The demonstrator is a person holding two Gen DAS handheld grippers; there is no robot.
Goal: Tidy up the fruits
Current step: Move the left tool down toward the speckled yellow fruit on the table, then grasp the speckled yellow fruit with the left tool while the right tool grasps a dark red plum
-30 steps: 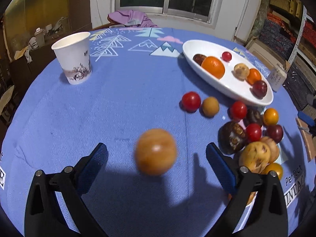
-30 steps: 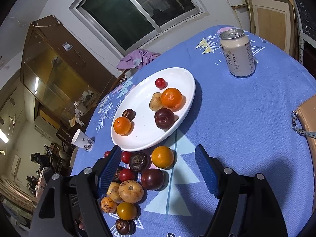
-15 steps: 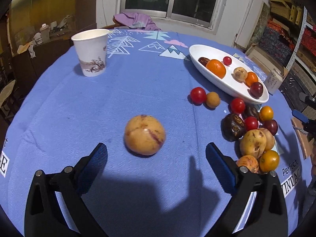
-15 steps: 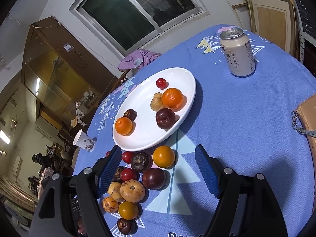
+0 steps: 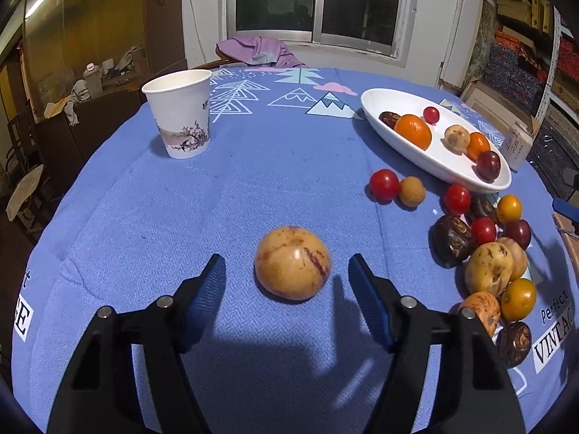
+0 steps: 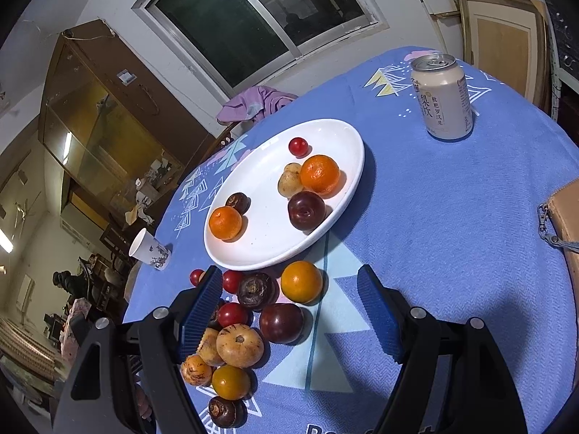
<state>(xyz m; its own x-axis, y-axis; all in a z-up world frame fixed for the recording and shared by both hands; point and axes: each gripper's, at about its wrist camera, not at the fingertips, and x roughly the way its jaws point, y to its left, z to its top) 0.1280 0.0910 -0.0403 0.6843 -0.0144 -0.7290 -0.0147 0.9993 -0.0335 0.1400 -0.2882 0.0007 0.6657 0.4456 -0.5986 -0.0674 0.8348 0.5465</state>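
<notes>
Fruit sits between the tilted-down, closing left claw, untouched.

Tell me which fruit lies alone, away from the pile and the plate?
The big yellow fruit with red streaks, alone on the blue cloth before the closing left tool, untouched by its pads.

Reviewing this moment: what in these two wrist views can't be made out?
- Tan bag, right wrist view: cut off by the edge.
- Fruits behind the right gripper's left finger: partly hidden.
- Paper cup's contents, left wrist view: hidden by its wall.
- Can label: too small to read fully.
</notes>
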